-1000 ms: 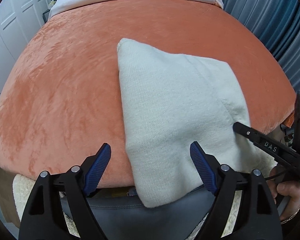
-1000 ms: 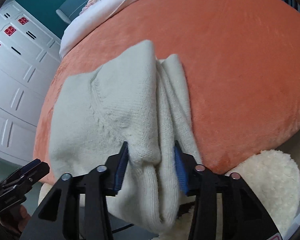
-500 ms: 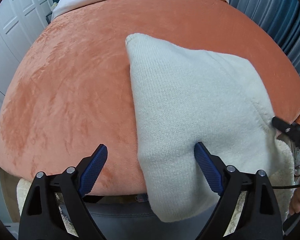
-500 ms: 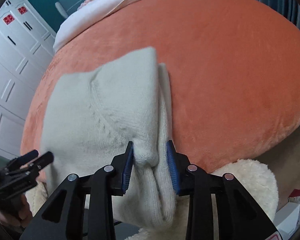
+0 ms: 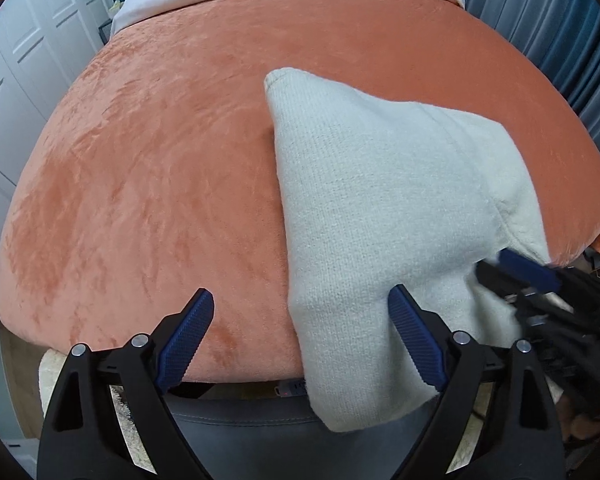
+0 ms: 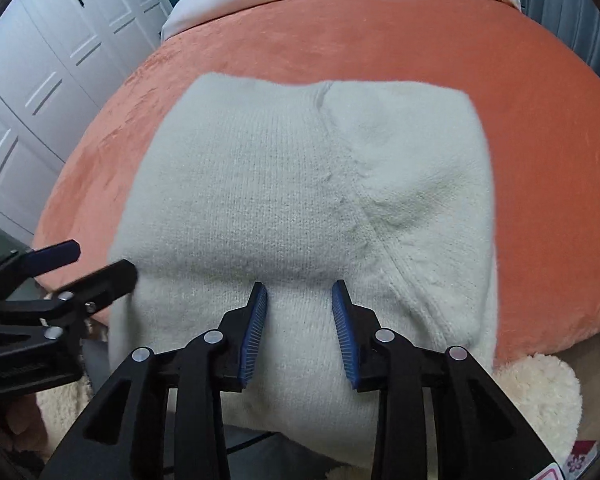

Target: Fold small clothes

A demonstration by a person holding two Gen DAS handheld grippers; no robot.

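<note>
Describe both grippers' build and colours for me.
Both match: the left gripper and right gripper have black plastic frames with triangular cutouts, silver round bolt heads at the joints, and blue ribbed pads lining the fingers. A bare hand grips the left one; no sleeves show.

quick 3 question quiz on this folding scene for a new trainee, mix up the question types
1. True or false: the left gripper is clamped on the cream knit garment.
2. Multiple choice: what does the garment lie on? A) a wooden table B) an orange velvet cover C) a tiled floor
3. Fill in: the near end of the garment hangs over the ____ edge of the cover.

Key
1. False. Its jaws stand wide apart, with only one pad over the knit.
2. B
3. front. The right gripper is open above that end, jaws apart.
</note>
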